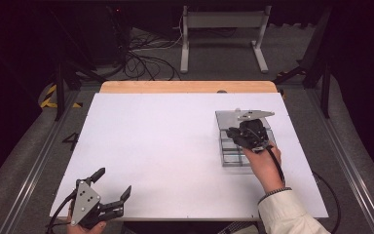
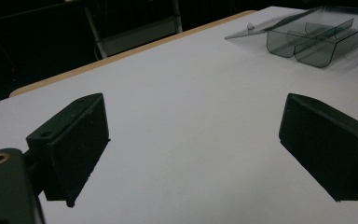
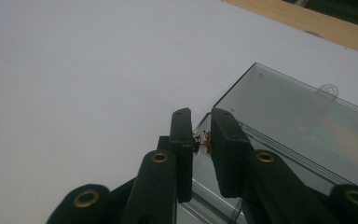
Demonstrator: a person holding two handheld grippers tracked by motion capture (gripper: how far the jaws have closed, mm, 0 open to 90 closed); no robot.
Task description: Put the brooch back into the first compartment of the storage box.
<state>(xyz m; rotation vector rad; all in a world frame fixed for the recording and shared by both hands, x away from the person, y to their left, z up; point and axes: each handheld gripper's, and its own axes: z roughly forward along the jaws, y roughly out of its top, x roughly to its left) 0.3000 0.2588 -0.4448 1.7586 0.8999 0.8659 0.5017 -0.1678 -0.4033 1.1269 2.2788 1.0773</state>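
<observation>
A clear plastic compartment box (image 1: 230,152) lies at the table's right side with its lid (image 3: 298,116) folded open toward the far edge. My right gripper (image 1: 247,134) hangs over the box, shut on a tiny brown and gold piece (image 3: 202,141) pinched between its jaws (image 3: 201,128); what the piece is cannot be made out. My left gripper (image 1: 113,181) rests near the front left corner, open wide with nothing between its jaws (image 2: 193,123). The left gripper view also takes in the box (image 2: 314,39) far off at the upper right.
A white sheet (image 1: 165,146) covers the table, with a wooden strip (image 1: 185,87) along its far edge. Beyond the table a grey metal stand (image 1: 221,34) and cables (image 1: 143,61) lie on the floor. Metal rails (image 1: 39,161) run along both sides.
</observation>
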